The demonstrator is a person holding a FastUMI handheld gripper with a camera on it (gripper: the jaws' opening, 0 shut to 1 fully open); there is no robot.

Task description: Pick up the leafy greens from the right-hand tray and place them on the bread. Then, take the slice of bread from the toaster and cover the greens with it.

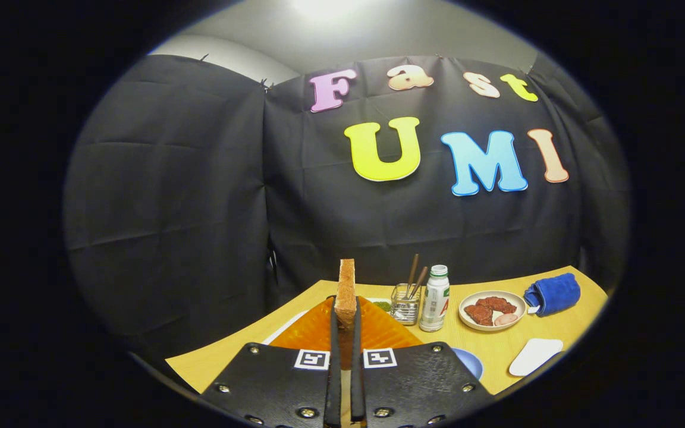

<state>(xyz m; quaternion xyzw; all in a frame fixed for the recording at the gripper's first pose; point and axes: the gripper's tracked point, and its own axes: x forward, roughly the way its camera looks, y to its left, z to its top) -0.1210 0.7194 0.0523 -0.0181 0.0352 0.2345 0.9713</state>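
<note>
The gripper is nearly closed, both fingers pressing an upright slice of bread held edge-on above the orange tray. The greens show partly behind the tray, beside the glass holder. The fingers hide the tray's centre.

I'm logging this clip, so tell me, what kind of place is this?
Probably a staged kitchen-table booth: a wooden table against black cloth, set with a plate of meat, a bottle and chopsticks in a holder. The gripper clamps a bread slice.
</note>
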